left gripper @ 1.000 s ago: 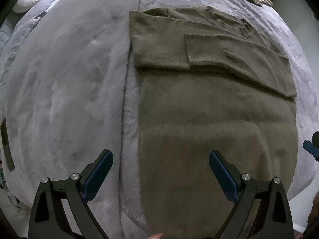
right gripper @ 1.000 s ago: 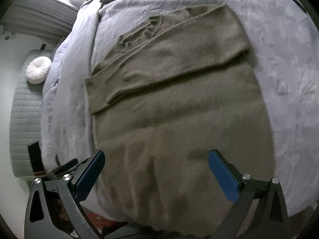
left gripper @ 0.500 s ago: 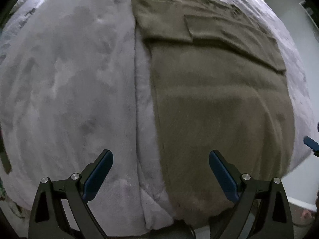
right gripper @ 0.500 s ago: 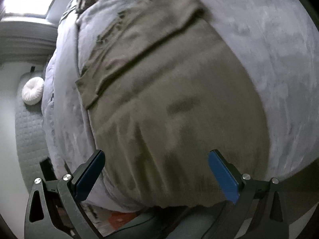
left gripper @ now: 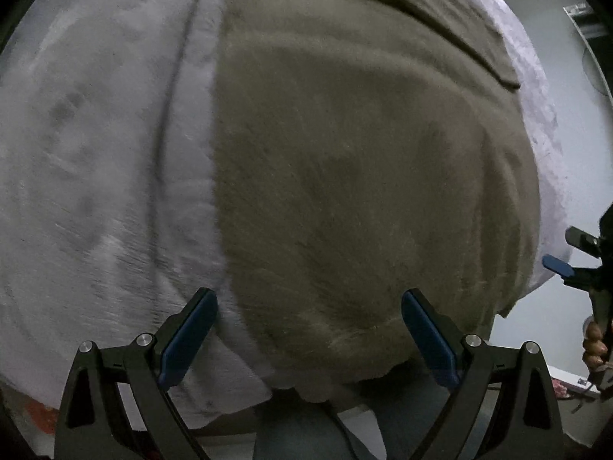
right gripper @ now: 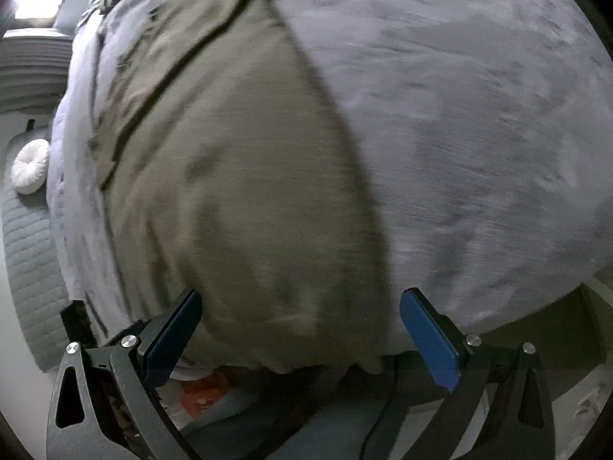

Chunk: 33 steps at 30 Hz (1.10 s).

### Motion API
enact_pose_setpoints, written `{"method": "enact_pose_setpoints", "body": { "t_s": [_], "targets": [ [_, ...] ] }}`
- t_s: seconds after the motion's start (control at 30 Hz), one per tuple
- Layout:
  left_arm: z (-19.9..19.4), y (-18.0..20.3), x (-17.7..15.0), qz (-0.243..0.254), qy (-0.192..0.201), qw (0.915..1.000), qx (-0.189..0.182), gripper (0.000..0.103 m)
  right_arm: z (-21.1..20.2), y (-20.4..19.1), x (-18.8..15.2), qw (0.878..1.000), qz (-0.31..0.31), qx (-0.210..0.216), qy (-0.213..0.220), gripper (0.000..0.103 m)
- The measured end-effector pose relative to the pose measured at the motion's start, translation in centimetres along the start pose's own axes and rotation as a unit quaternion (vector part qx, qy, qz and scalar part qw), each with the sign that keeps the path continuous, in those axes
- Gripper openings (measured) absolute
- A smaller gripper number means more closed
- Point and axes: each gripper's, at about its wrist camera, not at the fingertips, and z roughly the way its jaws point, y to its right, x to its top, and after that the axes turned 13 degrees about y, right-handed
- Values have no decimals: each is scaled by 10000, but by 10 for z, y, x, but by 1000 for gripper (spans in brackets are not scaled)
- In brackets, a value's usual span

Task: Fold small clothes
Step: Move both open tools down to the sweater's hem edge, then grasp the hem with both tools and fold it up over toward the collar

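Note:
An olive-brown knit sweater [left gripper: 364, 176] lies flat on a grey plush bed cover [left gripper: 95, 134], sleeves folded across its upper part; its hem hangs at the bed's near edge. It also shows in the right wrist view [right gripper: 237, 191]. My left gripper [left gripper: 308, 335] is open and empty, straddling the hem's left corner just above the cloth. My right gripper [right gripper: 299, 335] is open and empty over the hem's right corner. The right gripper also shows at the far right of the left wrist view [left gripper: 574, 264].
The bed cover [right gripper: 479, 115] spreads wide to the right of the sweater. A white round cushion [right gripper: 30, 172] lies on a quilted grey surface at the left. The floor and an orange item [right gripper: 199, 398] show below the bed edge.
Both grippers have dropped and pulled back toward the near bed edge, so the sweater's hem now sits between their fingers. Both stay open.

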Motion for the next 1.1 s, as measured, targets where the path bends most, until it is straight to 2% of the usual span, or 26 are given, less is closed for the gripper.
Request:
{"method": "enact_pose_setpoints", "body": {
  "t_s": [0.17, 0.37, 0.47, 0.5, 0.53, 0.57, 0.6, 0.63, 0.7, 0.73, 0.77, 0.93, 1.1],
  "targets": [
    [14, 16, -11, 133, 21, 9998, 147, 97, 23, 22, -13, 9983, 277, 461, -213, 103],
    [21, 35, -21, 23, -131, 9996, -252, 97, 47, 2, -33, 9895, 310, 1317, -504, 103],
    [24, 42, -32, 85, -229, 9990, -366, 97, 48, -7, -39, 9882, 259, 1408, -547, 102],
    [24, 43, -34, 87, -250, 9989, -390, 97, 46, -7, -40, 9887, 287, 1375, -530, 100],
    [23, 44, -36, 83, -254, 9988, -415, 97, 46, -7, -40, 9892, 344, 1329, -516, 86],
    [22, 45, -37, 71, -259, 9985, -470, 95, 46, -4, -40, 9906, 454, 1168, -541, 73],
    [21, 45, -39, 58, -235, 9985, -490, 79, 46, -2, -40, 9924, 517, 974, -548, 37],
    [19, 46, -40, 53, -202, 9987, -464, 69, 45, -1, -40, 9929, 561, 901, -543, 15],
    [16, 40, -40, -2, -201, 9986, -490, 26, 40, -6, -38, 9922, 528, 1029, -461, 15],
    [15, 36, -40, -85, -224, 9979, -609, 16, 34, -13, -37, 9918, 428, 1139, -387, 15],
    [12, 33, -40, -201, -247, 9965, -774, 14, 29, -20, -36, 9899, 402, 1317, -330, 15],
    [-18, 32, -27, -215, -63, 9918, -1260, 14, 2, -46, -20, 9773, 564, 2039, 78, 15],
    [-61, 21, 12, -191, 335, 9845, -1714, 14, -26, -83, 16, 9618, 685, 2558, 700, 15]
  ]
}}
